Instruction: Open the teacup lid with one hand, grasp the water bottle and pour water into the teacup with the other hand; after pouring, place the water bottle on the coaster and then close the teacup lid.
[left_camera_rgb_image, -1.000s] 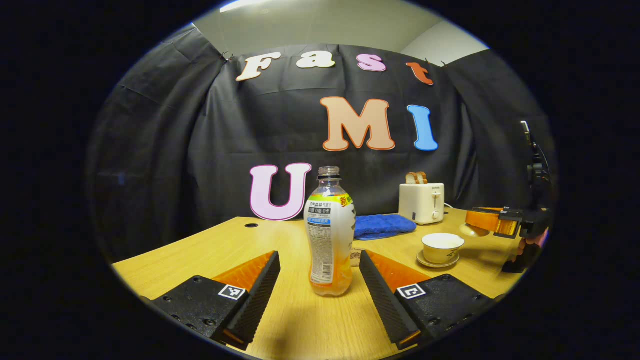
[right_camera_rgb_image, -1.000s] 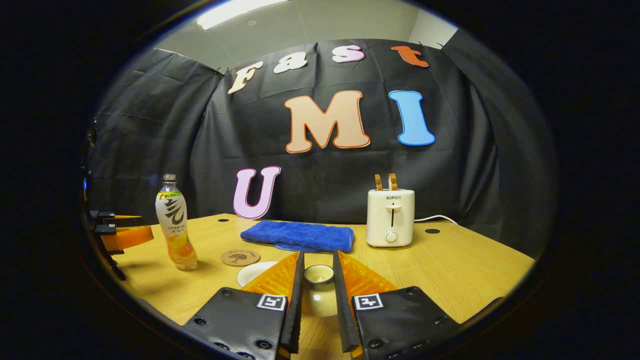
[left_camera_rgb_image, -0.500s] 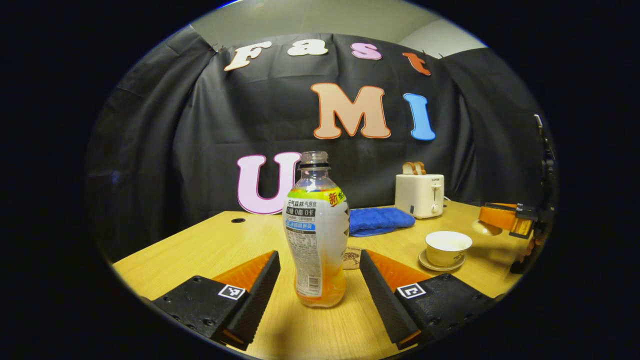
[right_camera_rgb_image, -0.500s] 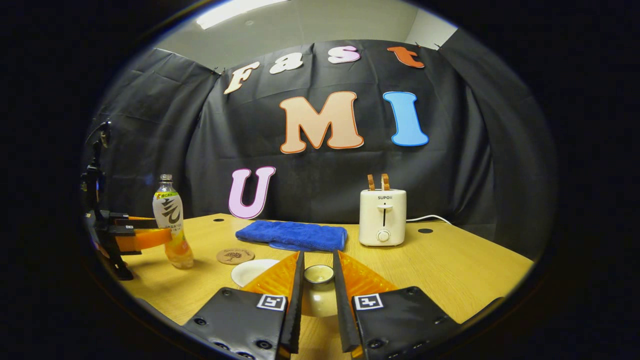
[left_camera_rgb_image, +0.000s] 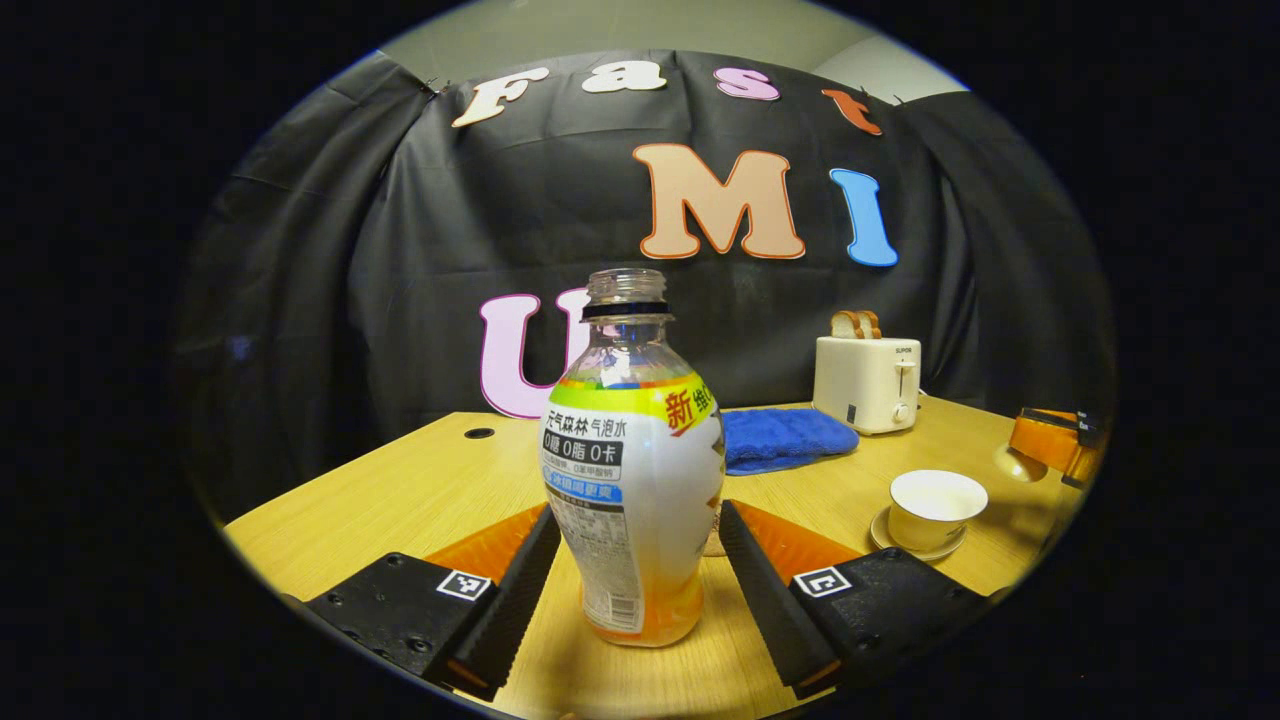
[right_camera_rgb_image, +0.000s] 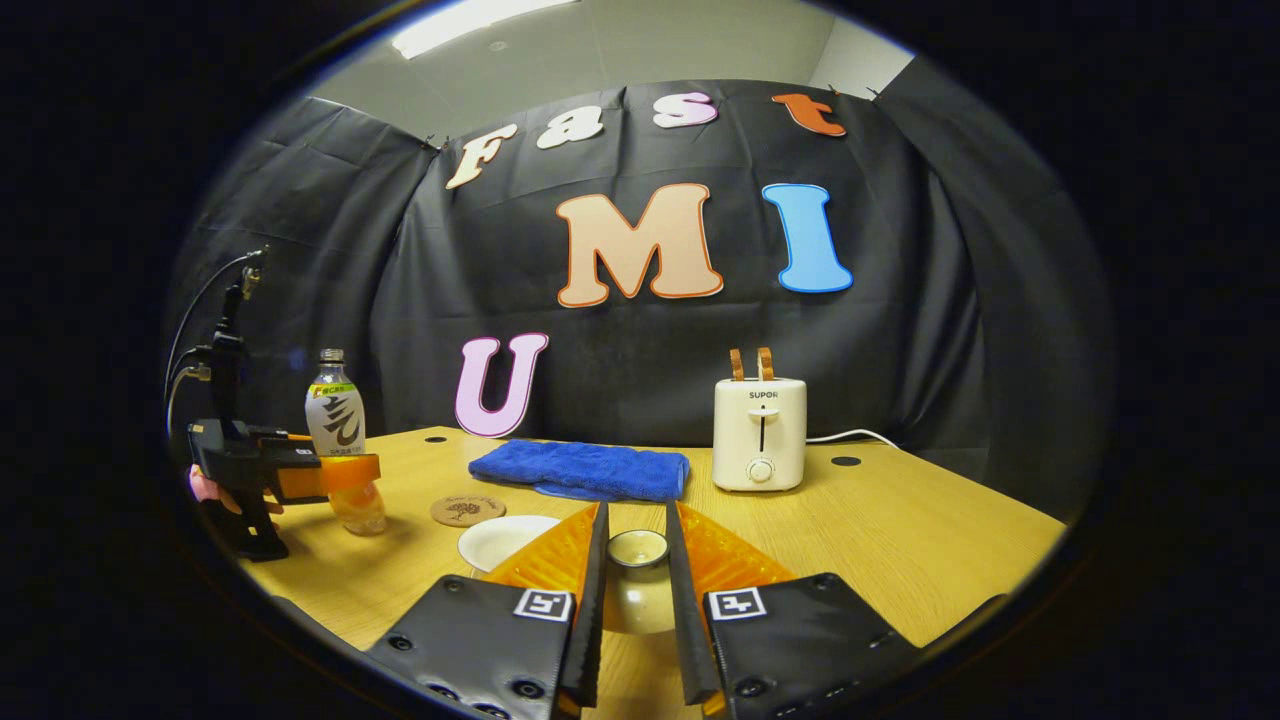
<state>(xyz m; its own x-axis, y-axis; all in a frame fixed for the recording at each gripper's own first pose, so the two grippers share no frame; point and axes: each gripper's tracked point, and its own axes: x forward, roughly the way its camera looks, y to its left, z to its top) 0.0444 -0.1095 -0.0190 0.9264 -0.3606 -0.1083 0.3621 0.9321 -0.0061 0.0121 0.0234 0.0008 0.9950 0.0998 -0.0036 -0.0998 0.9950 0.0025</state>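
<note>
Light wooden table in a booth with black cloth walls, and everything's laid out around the uncapped water bottle, so I'll use that as the anchor. It stands upright on the table, part full of orange drink. The left gripper has its fingers spread wide on either side of the bottle's lower half; in the left gripper view they sit just beside it, and I can't tell if either one actually touches. From the right gripper view you can see a hand holding that gripper at the bottle.

Seen in the left gripper view, the open teacup sits on its saucer well to the bottle's right. A folded blue towel lies behind and right of the bottle, and a white toaster with two slices sticking up stands further right. The round cork coaster is just beside the bottle.

The right gripper has its fingers pressed together on the knob of the teacup lid, holding it up off the cup.
</note>
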